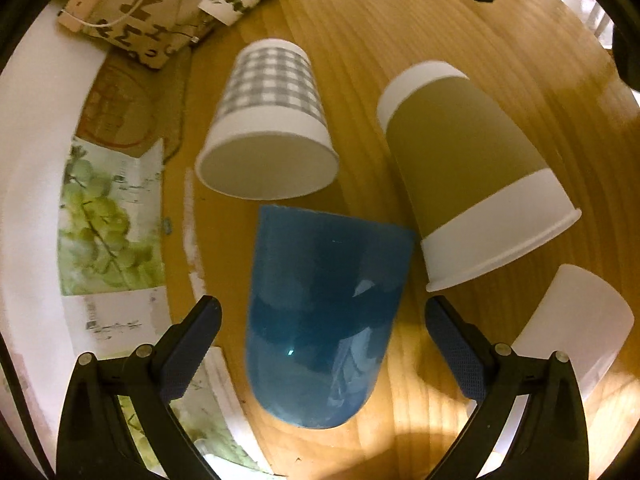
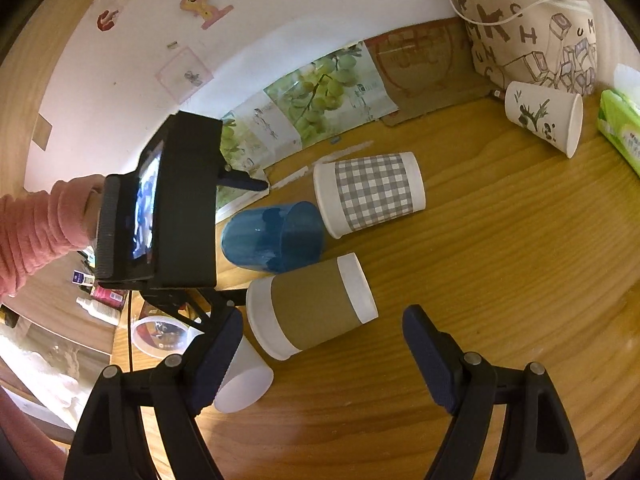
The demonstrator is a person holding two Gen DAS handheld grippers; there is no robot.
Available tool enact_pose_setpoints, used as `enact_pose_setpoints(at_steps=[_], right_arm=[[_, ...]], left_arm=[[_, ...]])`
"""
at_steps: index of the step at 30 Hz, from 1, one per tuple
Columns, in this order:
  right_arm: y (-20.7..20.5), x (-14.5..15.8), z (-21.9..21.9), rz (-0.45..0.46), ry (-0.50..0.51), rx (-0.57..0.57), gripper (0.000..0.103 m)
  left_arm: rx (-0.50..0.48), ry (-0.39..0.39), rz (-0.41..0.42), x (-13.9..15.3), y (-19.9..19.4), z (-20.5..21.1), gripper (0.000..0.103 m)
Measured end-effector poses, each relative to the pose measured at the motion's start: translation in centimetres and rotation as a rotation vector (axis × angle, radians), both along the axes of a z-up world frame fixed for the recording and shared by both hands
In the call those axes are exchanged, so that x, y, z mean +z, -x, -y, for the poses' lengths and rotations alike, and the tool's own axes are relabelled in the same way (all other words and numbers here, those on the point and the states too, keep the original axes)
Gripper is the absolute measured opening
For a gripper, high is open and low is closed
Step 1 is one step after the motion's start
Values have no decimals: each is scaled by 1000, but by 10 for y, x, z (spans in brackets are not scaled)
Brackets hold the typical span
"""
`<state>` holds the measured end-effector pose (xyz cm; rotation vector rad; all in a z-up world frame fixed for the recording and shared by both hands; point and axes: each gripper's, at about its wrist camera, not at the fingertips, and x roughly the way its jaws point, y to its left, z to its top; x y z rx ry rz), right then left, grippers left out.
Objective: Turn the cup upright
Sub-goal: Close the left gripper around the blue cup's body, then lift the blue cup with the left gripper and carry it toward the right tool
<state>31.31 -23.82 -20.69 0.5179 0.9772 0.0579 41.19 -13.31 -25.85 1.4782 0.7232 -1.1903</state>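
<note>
A blue plastic cup point(image 1: 324, 316) lies on its side on the wooden table point(image 1: 460, 60), base toward my left gripper point(image 1: 322, 336). That gripper is open, its fingers either side of the cup without touching it. In the right wrist view the blue cup point(image 2: 276, 236) lies next to the left gripper's black body point(image 2: 180, 208). My right gripper point(image 2: 316, 360) is open and empty above the table point(image 2: 500, 280), near the brown paper cup point(image 2: 312, 306).
A grey checked paper cup point(image 1: 268, 120), a brown-sleeved paper cup point(image 1: 472, 168) and a white cup point(image 1: 572, 328) lie on their sides around the blue one. A printed paper cup point(image 2: 544, 118), a lettered bag point(image 2: 532, 36) and a green tissue pack point(image 2: 620, 128) stand farther back by the wall.
</note>
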Motion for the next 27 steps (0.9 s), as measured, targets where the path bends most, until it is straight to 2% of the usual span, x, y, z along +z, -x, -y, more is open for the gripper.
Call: enact_pose_setpoints(at_steps=[2,6,8,17,27], right_arm=[[-1,-1,1,-3,-5,-3,83],[-1,-2,3,-6,-11,-7,83],[-1,-1,3,-6,-12,-7,83],[5,2,7,4,-27,-16,83],[20,16,10,43,-35,-22,82]], left_arm=[[4,-14,-25,-2,-2,0,92],[31,-36,-38,-6,-9,2,83],[58,-36,-62,-5,-14,2,72],[162,-34,-110,-5,-26,2,71],[368,-10,-183,13,-45,-1,71]])
